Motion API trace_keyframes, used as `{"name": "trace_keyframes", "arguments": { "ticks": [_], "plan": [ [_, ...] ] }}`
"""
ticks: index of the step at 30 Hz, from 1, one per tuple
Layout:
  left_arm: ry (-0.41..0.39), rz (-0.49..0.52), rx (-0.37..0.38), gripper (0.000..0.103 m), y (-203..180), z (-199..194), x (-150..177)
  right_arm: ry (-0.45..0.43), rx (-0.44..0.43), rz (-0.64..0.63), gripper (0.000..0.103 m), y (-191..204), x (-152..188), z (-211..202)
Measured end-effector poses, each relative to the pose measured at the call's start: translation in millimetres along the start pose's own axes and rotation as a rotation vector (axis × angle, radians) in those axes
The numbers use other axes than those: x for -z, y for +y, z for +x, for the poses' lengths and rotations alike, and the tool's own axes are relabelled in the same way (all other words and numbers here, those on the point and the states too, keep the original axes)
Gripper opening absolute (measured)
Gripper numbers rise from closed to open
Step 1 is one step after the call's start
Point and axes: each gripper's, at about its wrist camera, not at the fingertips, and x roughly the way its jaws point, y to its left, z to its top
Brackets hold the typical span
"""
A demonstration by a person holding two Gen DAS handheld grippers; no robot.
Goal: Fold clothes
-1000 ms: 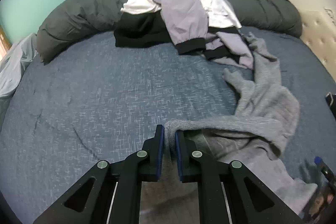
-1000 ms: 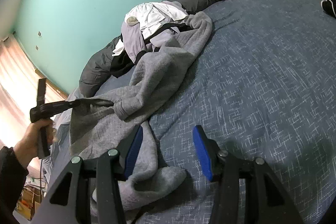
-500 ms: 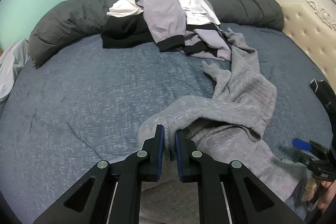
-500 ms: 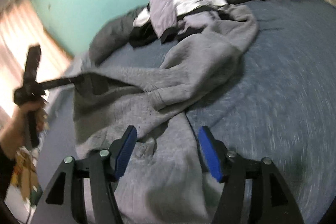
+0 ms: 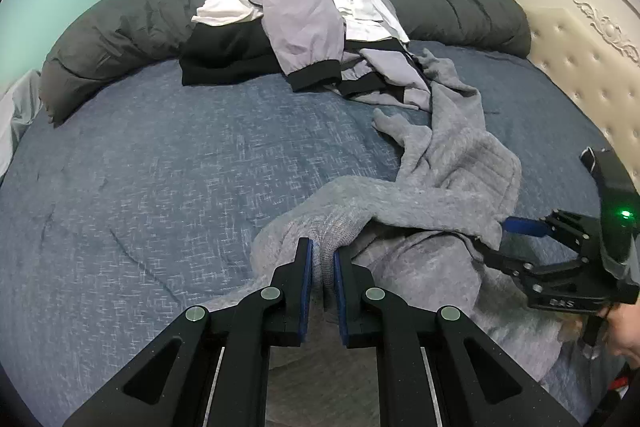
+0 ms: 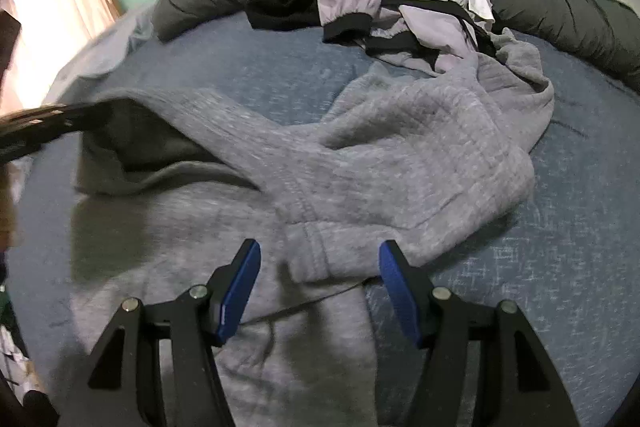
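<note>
A grey knit garment (image 5: 452,187) lies crumpled and twisted across the lower right of the left wrist view, stretched out on the blue bed (image 5: 180,167) from the pile at the back toward the near edge; in the right wrist view it fills the centre of the frame, bunched, with one ribbed cuff or hem lying just ahead of the fingers. The left gripper (image 5: 321,259) has its fingers closed on a ridge of that grey fabric at the bottom centre of its view, the cloth pinched between the blue pads. The right gripper (image 6: 318,267) stands with its fingers spread wide, hovering over the ribbed edge and holding nothing; it also shows at the right edge of the left wrist view, low over the garment's near side. At the top of both views a heap of other clothes (image 5: 304,27), lilac with black cuffs, white and black pieces, rests unfolded against the rolled dark duvet (image 5: 120,39) along the far side of the bed. No neatly folded item shows anywhere in either view, though parts of the bed lie outside the frames. As a judgement, the grey piece is being pulled out and straightened rather than creased: it has no flat panel and no clean fold line yet, so spreading it, the folds themselves, and the whole heap behind remain to be dealt with.
</note>
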Motion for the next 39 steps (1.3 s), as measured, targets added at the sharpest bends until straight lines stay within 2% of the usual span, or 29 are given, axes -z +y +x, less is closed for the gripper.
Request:
{"name": "trace_keyframes", "arguments": {
  "ticks": [4, 11, 18, 20, 23, 25, 29, 32, 34, 36, 39],
  "plan": [
    [-0.001, 0.02, -0.006, 0.012, -2.0, -1.0, 3.3, -0.01, 0.051, -0.007, 0.061, 1.2, -4.9, 2.1],
    [0.005, 0.012, -0.005, 0.012, -0.2, 1.0, 6.1, 0.014, 0.124, -0.106, 0.061, 18.7, -14.4, 9.3],
    [0.01, 0.026, -0.017, 0.012, -3.3, -0.5, 7.0, 0.03, 0.213, -0.146, 0.06, 15.0, -16.8, 18.4],
    [0.013, 0.025, -0.016, 0.013, -2.6, -0.8, 7.8, 0.035, 0.239, -0.156, 0.049, 13.6, -17.5, 21.0],
    [0.021, 0.028, -0.02, 0.013, -2.5, -1.8, 10.7, 0.007, 0.308, -0.102, 0.048, 2.5, -18.2, 15.8],
    [0.028, 0.038, -0.025, 0.013, -4.1, -2.6, 13.6, 0.002, 0.285, -0.093, 0.048, 1.3, -19.2, 14.5],
    [0.042, 0.078, -0.063, 0.017, -9.8, -0.8, 20.2, 0.045, 0.232, -0.168, 0.048, 13.0, -17.3, 25.3],
    [0.055, 0.062, -0.074, 0.021, -7.4, 0.1, 25.3, 0.044, 0.213, -0.133, 0.049, 9.1, -15.6, 26.8],
    [0.052, 0.047, -0.072, 0.026, -4.8, -2.8, 29.1, 0.037, 0.193, -0.108, 0.049, 4.9, -14.0, 26.4],
    [0.046, 0.035, -0.072, 0.037, -2.4, -5.9, 33.0, 0.037, 0.189, -0.11, 0.049, 4.4, -11.8, 27.1],
    [0.041, 0.018, -0.074, 0.04, 1.0, -7.1, 38.3, 0.046, 0.19, -0.12, 0.049, 6.3, -10.0, 28.6]
  ]
}}
